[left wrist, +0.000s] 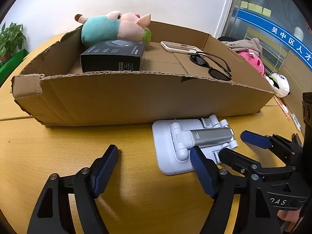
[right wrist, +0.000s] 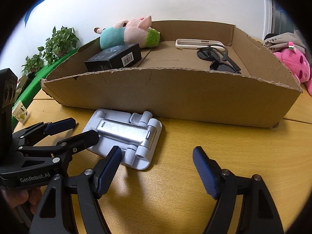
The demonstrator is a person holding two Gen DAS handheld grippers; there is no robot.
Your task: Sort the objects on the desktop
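Note:
A folded white and silver phone stand lies flat on the wooden table just before the cardboard box; it also shows in the right wrist view. In the box lie a plush pig, a black carton, a white phone case and black sunglasses. My left gripper is open and empty, its right finger beside the stand. My right gripper is open and empty, its left finger over the stand's near edge.
A pink plush and a panda plush lie right of the box. Potted plants and a paper cup stand at the left. Bare wooden table spreads before the box.

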